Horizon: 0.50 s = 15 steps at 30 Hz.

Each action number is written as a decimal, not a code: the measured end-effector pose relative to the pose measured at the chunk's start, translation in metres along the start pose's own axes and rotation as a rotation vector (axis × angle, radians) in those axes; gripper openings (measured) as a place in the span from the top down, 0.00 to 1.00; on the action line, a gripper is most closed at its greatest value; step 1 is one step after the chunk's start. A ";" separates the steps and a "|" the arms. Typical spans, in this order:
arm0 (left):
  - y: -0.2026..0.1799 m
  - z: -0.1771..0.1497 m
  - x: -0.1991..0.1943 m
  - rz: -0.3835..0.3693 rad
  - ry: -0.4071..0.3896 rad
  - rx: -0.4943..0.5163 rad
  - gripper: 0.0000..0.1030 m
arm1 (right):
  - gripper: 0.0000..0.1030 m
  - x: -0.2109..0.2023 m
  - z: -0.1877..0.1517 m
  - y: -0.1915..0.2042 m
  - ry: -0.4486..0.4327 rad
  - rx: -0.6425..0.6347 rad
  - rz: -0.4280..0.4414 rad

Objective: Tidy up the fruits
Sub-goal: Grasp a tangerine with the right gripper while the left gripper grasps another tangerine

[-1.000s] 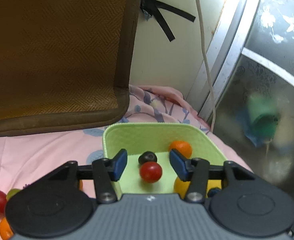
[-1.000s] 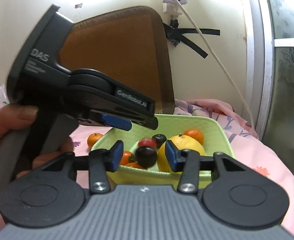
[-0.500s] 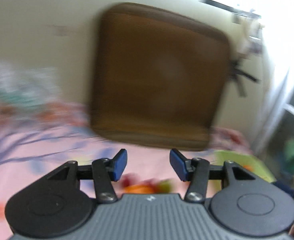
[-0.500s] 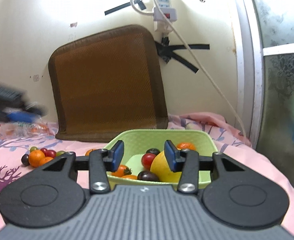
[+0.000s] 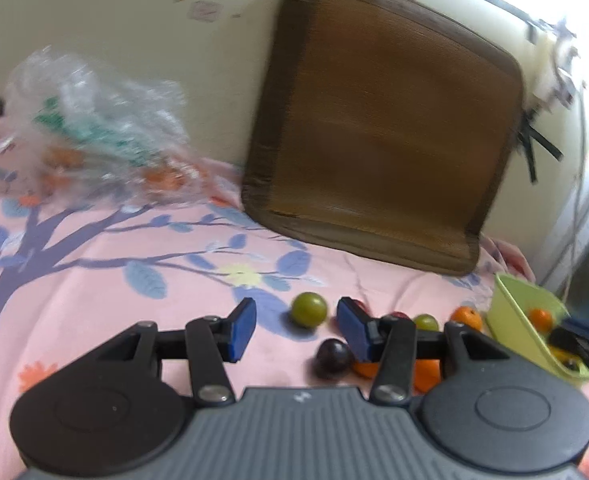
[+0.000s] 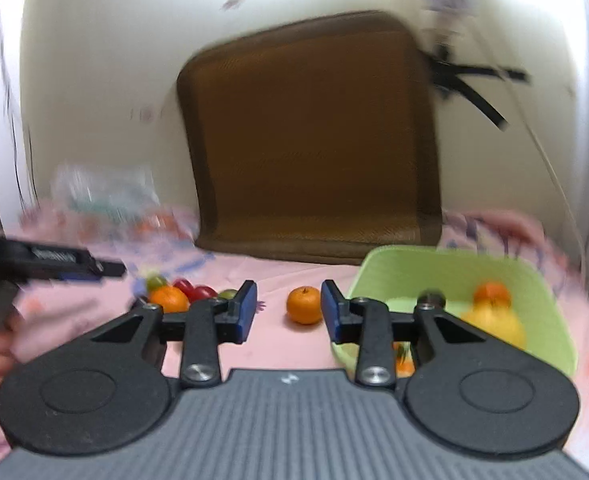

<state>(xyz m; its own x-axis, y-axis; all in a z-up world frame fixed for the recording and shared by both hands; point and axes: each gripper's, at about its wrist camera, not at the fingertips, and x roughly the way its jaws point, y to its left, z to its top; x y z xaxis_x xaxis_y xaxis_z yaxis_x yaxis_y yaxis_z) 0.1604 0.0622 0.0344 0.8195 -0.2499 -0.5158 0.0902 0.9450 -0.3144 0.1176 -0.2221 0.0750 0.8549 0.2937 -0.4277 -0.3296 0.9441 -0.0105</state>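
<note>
My left gripper (image 5: 296, 330) is open and empty over the pink sheet, with a green grape (image 5: 309, 309) just beyond its fingertips and a dark plum (image 5: 333, 357) by its right finger. Small oranges (image 5: 465, 317) and other fruits lie to its right. My right gripper (image 6: 287, 312) is open and empty, with a lone orange (image 6: 304, 309) between its fingertips farther off. The green basket (image 6: 530, 280) at right holds a yellow fruit (image 6: 494, 326), an orange and a dark fruit. A fruit pile (image 6: 178, 296) lies at left.
A brown mat (image 6: 314, 140) leans on the wall behind. A clear plastic bag (image 5: 86, 128) lies at the back left. The left gripper (image 6: 54, 266) shows at the right wrist view's left edge. A cable hangs down the wall at right.
The left gripper left the basket and swung left to the loose fruits on the sheet. The right gripper drew back and turned left, now facing the lone orange.
</note>
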 end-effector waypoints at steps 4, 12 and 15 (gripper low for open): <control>-0.032 0.001 -0.001 -0.020 -0.009 0.234 0.54 | 0.64 0.052 0.028 0.004 0.208 -0.180 0.028; -0.058 0.002 0.023 -0.088 0.079 0.494 0.53 | 0.63 0.113 0.039 0.004 0.430 -0.343 0.052; -0.062 0.001 0.025 -0.137 0.098 0.537 0.53 | 0.60 0.123 0.041 0.007 0.469 -0.378 0.095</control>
<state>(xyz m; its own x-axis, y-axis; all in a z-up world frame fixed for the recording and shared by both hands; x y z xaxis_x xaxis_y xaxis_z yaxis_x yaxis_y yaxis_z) 0.1759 -0.0022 0.0420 0.7257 -0.3720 -0.5788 0.4888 0.8708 0.0531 0.2374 -0.1735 0.0594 0.5757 0.1957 -0.7939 -0.5889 0.7728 -0.2365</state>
